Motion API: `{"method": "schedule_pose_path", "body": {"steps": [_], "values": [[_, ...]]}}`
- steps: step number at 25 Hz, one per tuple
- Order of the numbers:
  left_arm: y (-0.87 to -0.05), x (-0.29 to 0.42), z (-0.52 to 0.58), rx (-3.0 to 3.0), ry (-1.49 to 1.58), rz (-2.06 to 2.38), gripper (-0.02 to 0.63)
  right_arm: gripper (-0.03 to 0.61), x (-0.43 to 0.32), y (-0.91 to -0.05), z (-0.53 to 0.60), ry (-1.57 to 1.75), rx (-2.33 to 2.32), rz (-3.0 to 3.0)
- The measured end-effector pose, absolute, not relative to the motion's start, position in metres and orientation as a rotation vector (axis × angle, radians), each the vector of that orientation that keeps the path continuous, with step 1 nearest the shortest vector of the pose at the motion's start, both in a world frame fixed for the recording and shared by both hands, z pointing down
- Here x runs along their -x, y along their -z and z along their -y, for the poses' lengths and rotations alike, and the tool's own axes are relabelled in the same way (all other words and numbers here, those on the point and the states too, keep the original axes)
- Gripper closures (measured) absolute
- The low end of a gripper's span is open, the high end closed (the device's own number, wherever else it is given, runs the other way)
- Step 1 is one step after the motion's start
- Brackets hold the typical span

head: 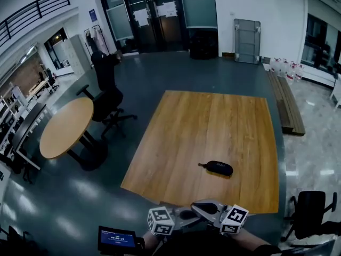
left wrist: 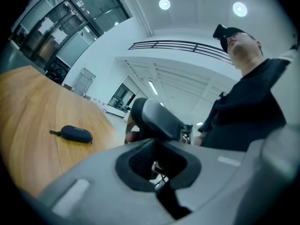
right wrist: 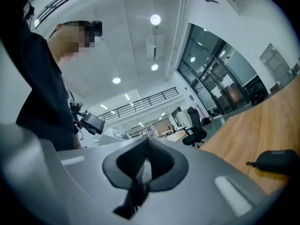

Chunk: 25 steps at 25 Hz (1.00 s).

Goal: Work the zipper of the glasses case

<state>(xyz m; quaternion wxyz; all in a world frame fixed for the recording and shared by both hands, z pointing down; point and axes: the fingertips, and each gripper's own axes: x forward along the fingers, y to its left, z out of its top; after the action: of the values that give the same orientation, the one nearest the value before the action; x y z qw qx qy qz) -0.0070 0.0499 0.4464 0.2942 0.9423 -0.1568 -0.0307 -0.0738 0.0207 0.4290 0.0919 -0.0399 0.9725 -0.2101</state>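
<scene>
The dark glasses case (head: 217, 168) lies zipped on the wooden table (head: 208, 127), its pull tab pointing left, near the table's front edge. It also shows in the left gripper view, glasses case (left wrist: 72, 133), and at the right edge of the right gripper view, glasses case (right wrist: 276, 161). Both grippers hover close to my body, short of the table, well apart from the case. The left gripper (head: 184, 216) and right gripper (head: 209, 209) face each other, almost touching. Left gripper (left wrist: 157, 175) and right gripper (right wrist: 139, 172) each have their jaws shut on nothing.
A round table (head: 66, 127) and a black office chair (head: 109, 111) stand to the left. Another chair (head: 311, 212) sits at the lower right. A low bench (head: 287, 103) runs along the right. A small screen (head: 117, 238) shows by my left hand.
</scene>
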Motion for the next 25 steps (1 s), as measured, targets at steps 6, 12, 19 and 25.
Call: {"method": "schedule_pose_path", "body": {"steps": [6, 12, 19, 25], "values": [[-0.444, 0.020, -0.088, -2.552, 0.096, 0.266, 0.611, 0.572, 0.085, -0.428, -0.053, 0.569, 0.311, -2.920], [-0.469, 0.036, -0.084, -2.480, 0.066, 0.387, 0.612, 0.572, 0.058, -0.447, -0.060, 0.612, 0.710, -2.859], [-0.491, 0.070, -0.059, -2.331, 0.140, 0.620, 0.611, 0.572, 0.007, -0.468, -0.045, 0.756, 1.044, -2.681], [-0.497, 0.062, -0.070, -2.346, 0.082, 0.597, 0.611, 0.572, 0.010, -0.472, -0.052, 0.729, 1.042, -2.713]]}}
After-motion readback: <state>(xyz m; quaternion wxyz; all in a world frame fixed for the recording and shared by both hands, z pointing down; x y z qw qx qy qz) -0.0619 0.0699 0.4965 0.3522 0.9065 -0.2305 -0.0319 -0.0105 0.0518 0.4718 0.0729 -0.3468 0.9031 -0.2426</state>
